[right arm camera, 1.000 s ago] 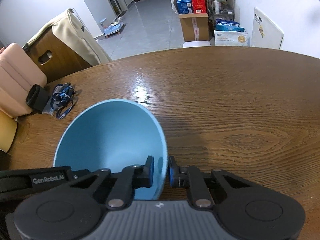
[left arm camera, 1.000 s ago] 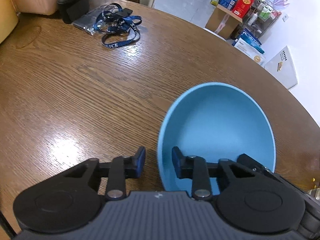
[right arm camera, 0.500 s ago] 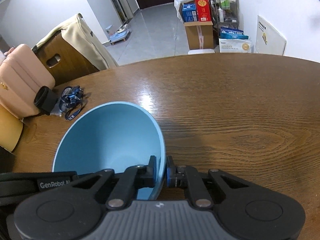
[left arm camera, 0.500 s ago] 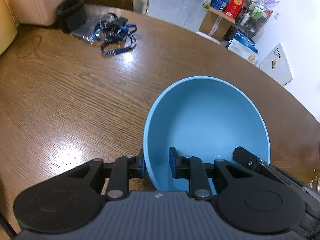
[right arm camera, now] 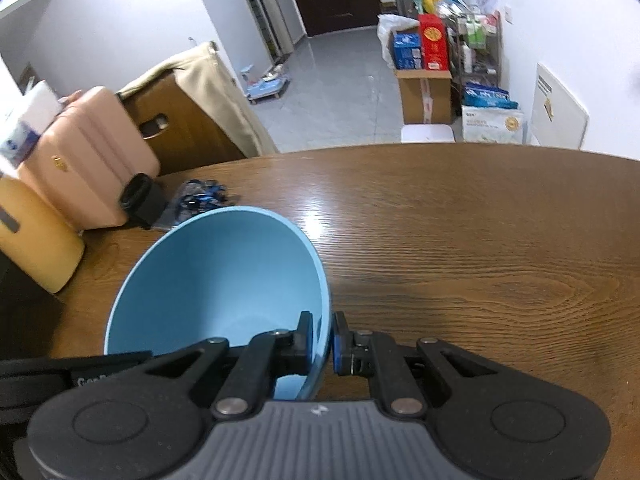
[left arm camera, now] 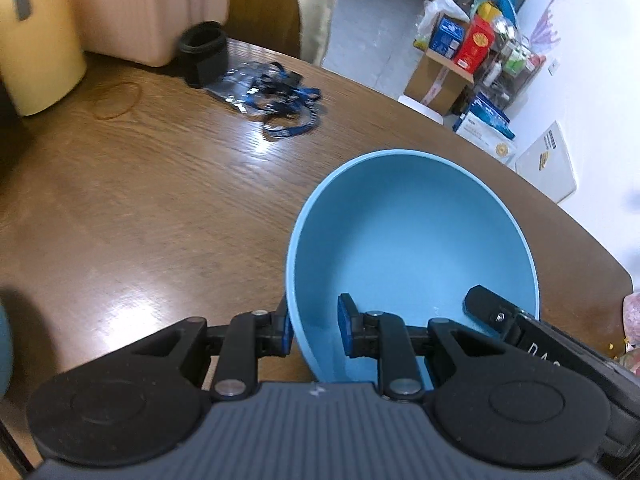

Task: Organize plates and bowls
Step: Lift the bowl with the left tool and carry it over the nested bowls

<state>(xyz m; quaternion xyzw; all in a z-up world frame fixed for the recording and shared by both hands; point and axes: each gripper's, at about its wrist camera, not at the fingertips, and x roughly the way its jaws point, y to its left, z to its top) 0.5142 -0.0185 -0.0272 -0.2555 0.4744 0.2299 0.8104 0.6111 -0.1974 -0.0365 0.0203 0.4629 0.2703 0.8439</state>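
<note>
A light blue bowl [left arm camera: 412, 240] is held above the brown wooden table [left arm camera: 160, 208] by both grippers. My left gripper [left arm camera: 316, 330] straddles the bowl's left rim, one finger outside and one inside, with a visible gap between the inner pad and the wall. My right gripper [right arm camera: 322, 340] is shut on the bowl's right rim; the bowl [right arm camera: 224, 276] fills the left of that view. The right gripper's finger [left arm camera: 496, 312] shows inside the bowl in the left wrist view.
A blue lanyard bundle [left arm camera: 276, 96] and a black cuff [left arm camera: 202, 52] lie at the far left of the table, beside a pink suitcase [right arm camera: 84, 156] and a yellow case [right arm camera: 32, 236]. Boxes and a shelf [right arm camera: 436, 52] stand on the floor beyond the table.
The left gripper closed in around the bowl's left rim. Both grippers and the bowl have risen from the table, so more of the room shows.
</note>
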